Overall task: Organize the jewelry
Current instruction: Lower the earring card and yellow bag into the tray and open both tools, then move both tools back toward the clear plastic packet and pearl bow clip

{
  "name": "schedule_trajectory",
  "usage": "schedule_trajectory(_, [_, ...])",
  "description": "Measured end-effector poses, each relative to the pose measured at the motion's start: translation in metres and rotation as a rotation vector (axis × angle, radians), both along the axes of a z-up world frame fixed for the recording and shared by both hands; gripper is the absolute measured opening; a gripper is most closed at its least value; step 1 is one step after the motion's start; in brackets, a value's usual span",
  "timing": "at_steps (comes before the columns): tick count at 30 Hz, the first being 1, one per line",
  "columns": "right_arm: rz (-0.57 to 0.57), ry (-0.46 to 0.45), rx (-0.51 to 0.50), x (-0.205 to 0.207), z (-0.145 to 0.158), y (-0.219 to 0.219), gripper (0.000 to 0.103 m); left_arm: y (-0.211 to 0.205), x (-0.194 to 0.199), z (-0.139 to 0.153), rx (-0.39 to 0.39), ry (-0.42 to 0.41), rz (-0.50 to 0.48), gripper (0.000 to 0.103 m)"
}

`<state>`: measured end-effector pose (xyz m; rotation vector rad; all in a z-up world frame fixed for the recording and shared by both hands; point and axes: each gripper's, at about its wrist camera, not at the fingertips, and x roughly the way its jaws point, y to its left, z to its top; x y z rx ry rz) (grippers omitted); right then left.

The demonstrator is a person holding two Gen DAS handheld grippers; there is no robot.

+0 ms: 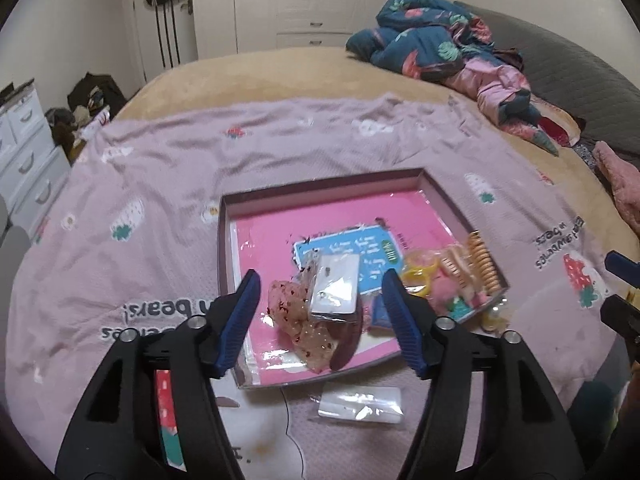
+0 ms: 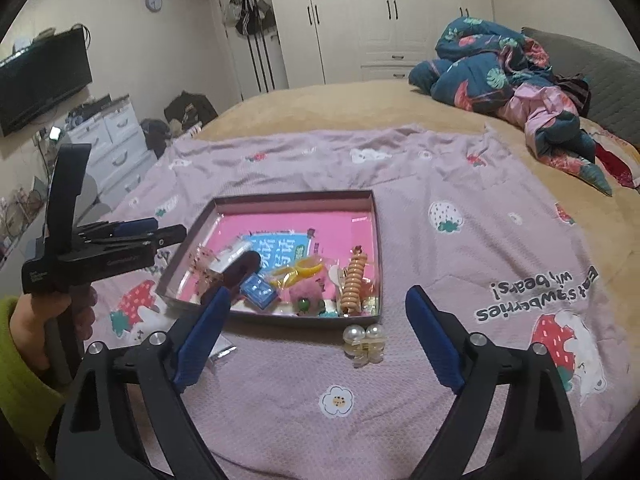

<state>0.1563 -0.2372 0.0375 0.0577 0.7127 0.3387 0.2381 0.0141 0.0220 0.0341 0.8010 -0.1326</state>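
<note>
The left gripper (image 1: 320, 304) is held over the near part of the box (image 1: 226, 240), jaws spread wide with nothing between them. Under it a small clear packet (image 1: 335, 290) is seen lying on a sheer scrunchie (image 1: 298, 320) inside the box. Another packet (image 1: 360, 400) is seen on the pink blanket (image 1: 160, 200), just outside the box's near wall. The right gripper (image 2: 316, 336) is held above the blanket, jaws likewise spread and empty. A pearl clip (image 2: 365, 344) lies on the blanket, just outside the box (image 2: 376, 240), between the jaws.
</note>
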Motion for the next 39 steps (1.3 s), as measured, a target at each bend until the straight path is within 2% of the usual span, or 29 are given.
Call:
schedule_trajectory(3, [-0.003, -0.017, -0.001, -0.007, 0.008, -0.002, 0.090, -0.003, -0.013, 0.015, -0.017, -0.026, -0.005, 0.062])
schedule_trajectory(10, [-0.013, -0.070, 0.005, -0.026, 0.026, -0.009, 0.092, -0.011, -0.042, 0.038, -0.038, -0.063, -0.025, 0.083])
schedule_trajectory(14, [-0.024, -0.104, 0.007, -0.037, 0.035, -0.014, 0.097, -0.016, -0.055, 0.046, -0.038, -0.074, -0.015, 0.092])
schedule_trajectory(23, [-0.043, -0.164, 0.008, -0.064, 0.052, -0.035, 0.098, -0.026, -0.090, 0.053, -0.024, -0.109, -0.020, 0.094])
schedule_trajectory(31, [-0.069, -0.162, -0.001, -0.075, 0.047, -0.051, 0.098, -0.029, -0.113, 0.032, -0.011, -0.076, -0.017, 0.094])
schedule_trajectory(39, [-0.063, -0.133, -0.040, -0.077, 0.027, -0.049, 0.098, -0.023, -0.122, 0.006, -0.002, -0.025, -0.002, 0.094])
